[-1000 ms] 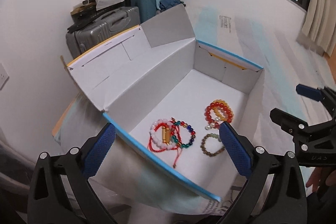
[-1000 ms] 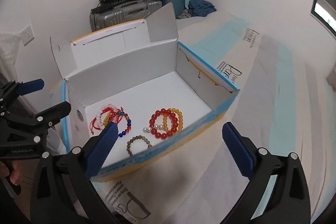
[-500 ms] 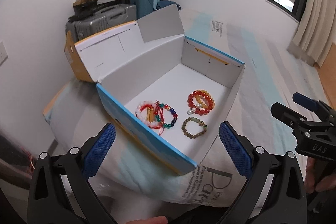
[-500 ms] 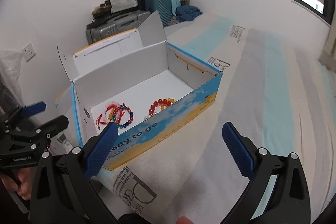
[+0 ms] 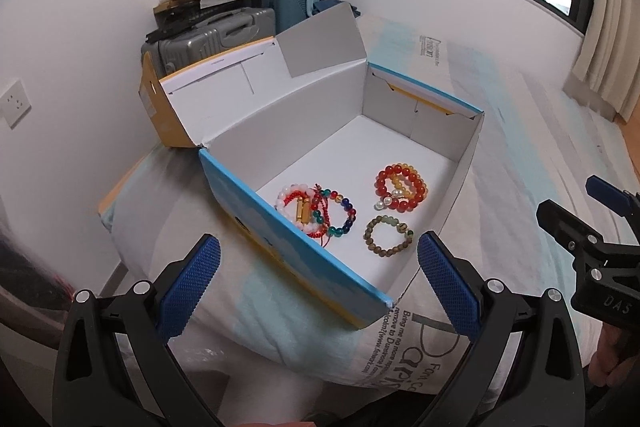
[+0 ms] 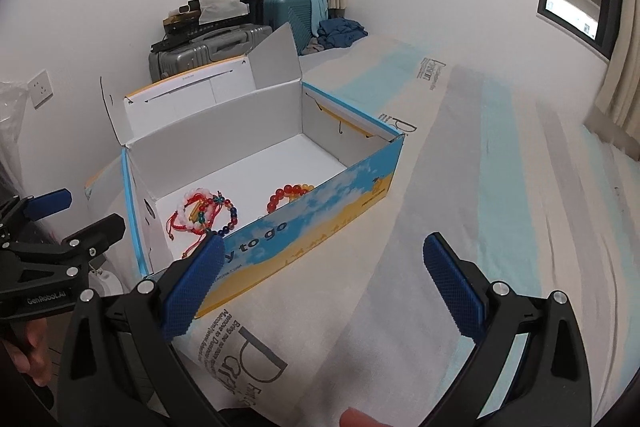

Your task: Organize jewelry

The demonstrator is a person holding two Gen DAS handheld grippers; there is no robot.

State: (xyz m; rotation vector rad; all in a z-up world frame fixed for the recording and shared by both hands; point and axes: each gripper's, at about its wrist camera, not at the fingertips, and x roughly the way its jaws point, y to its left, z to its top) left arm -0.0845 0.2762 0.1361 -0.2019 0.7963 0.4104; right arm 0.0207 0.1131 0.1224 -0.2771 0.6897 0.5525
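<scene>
Left wrist view: left gripper (image 5: 318,281) spread wide, empty, hovering off the box's (image 5: 288,227) near wall. Inside, tangled bracelets (image 5: 316,211) at 11 o'clock, red-orange bracelet (image 5: 401,187) at 1, olive bracelet (image 5: 388,235) nearest.

Right wrist view: right gripper (image 6: 320,277) spread wide, empty, above the bed (image 6: 460,187); box at 11 o'clock.

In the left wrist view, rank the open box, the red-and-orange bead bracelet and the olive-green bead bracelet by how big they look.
1. The open white cardboard box with blue-edged walls, by far the largest.
2. The red-and-orange bead bracelet.
3. The olive-green bead bracelet, slightly smaller.
Both bracelets lie on the box floor close together, so nearness hardly skews that close call.
</scene>
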